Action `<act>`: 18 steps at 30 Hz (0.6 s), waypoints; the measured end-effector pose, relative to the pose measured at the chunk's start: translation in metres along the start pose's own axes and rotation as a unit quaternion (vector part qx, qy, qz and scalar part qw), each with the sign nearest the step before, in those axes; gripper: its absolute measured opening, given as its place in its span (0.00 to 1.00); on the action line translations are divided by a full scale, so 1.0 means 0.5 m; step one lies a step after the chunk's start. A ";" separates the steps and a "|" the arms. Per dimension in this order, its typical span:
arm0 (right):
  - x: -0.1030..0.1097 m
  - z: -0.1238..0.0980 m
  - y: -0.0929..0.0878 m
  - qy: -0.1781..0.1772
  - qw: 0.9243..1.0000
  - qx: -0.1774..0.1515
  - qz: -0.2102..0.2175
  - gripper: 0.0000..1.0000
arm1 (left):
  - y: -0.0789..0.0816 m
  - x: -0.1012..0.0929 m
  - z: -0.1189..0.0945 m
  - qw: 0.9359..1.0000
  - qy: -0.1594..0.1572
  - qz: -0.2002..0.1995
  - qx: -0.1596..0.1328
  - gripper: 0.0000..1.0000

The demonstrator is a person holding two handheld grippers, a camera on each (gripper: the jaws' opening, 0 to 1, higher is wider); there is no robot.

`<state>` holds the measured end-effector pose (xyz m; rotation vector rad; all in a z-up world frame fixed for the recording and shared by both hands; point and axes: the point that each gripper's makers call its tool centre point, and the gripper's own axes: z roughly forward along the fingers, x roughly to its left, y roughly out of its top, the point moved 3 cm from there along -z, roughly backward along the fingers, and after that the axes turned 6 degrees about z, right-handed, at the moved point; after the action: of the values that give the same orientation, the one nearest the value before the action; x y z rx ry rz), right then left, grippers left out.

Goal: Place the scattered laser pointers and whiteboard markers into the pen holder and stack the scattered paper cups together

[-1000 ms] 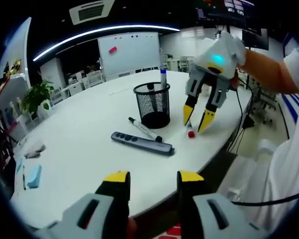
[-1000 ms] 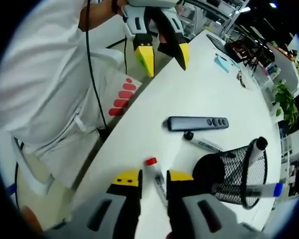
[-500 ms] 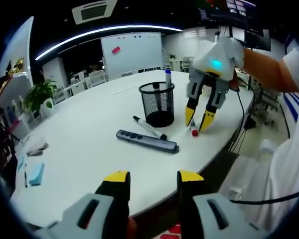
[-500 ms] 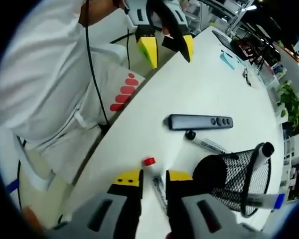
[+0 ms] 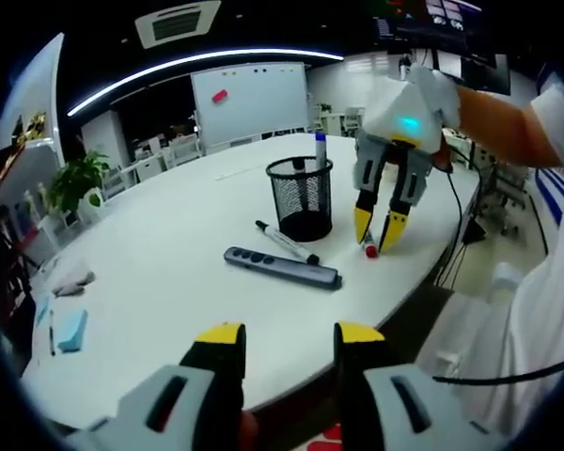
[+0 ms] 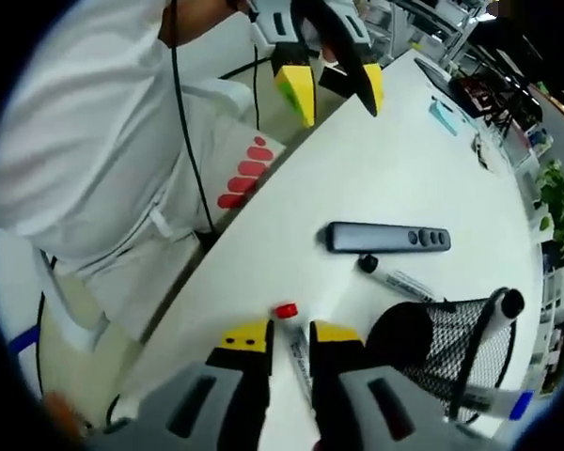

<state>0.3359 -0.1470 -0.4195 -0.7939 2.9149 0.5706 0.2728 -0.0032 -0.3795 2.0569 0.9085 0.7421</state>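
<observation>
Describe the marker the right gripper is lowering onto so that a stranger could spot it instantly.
Start at the black mesh pen holder on the white table. Beside it, toward the table edge, the red-capped marker lies flat between the right gripper's open jaws. Its red cap sets it apart from the black-capped marker and the grey laser pointer.

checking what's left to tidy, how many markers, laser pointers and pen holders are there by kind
markers: 4 (red-capped, black-capped on the table, two in the holder)
laser pointers: 1
pen holders: 1
total: 6
</observation>
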 end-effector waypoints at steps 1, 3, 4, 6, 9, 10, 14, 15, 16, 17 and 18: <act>-0.001 0.000 0.000 0.000 1.000 0.002 -0.003 0.14 | 0.000 0.000 -0.001 1.000 0.001 0.000 0.000 0.38; -0.002 0.001 0.000 0.002 1.000 0.004 -0.004 0.14 | 0.001 0.000 -0.002 1.000 0.002 -0.001 -0.001 0.38; -0.002 0.002 0.001 0.004 1.000 0.005 -0.006 0.14 | 0.001 0.000 -0.003 1.000 0.002 -0.001 -0.001 0.38; -0.001 0.004 0.002 0.008 1.000 0.006 -0.007 0.14 | 0.002 0.001 -0.005 1.000 0.003 -0.001 -0.001 0.38; 0.003 0.009 0.003 0.015 1.000 0.011 -0.013 0.13 | -0.001 0.002 -0.007 1.000 0.004 -0.002 -0.001 0.38; 0.003 0.010 0.003 0.017 1.000 0.011 -0.013 0.13 | -0.001 0.002 -0.006 1.000 0.004 -0.003 -0.001 0.38; 0.001 0.010 0.004 0.017 1.000 0.012 -0.019 0.12 | -0.005 0.003 -0.005 1.000 0.005 -0.005 0.002 0.38; 0.001 0.010 0.004 0.018 1.000 0.012 -0.021 0.12 | -0.005 0.002 -0.004 1.000 0.004 -0.005 0.001 0.38; 0.001 0.011 0.004 0.019 1.000 0.012 -0.021 0.12 | -0.004 0.001 -0.004 1.000 0.003 -0.003 0.001 0.38; 0.001 0.011 0.003 0.020 1.000 0.013 -0.020 0.12 | -0.003 -0.001 -0.004 1.000 0.002 -0.003 0.000 0.38; 0.001 0.011 0.003 0.021 0.999 0.013 -0.020 0.11 | -0.002 -0.002 -0.003 1.000 0.001 -0.003 0.000 0.38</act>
<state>0.3347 -0.1441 -0.4241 -0.8705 2.9309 0.5163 0.2709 -0.0028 -0.3794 2.0531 0.9146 0.7419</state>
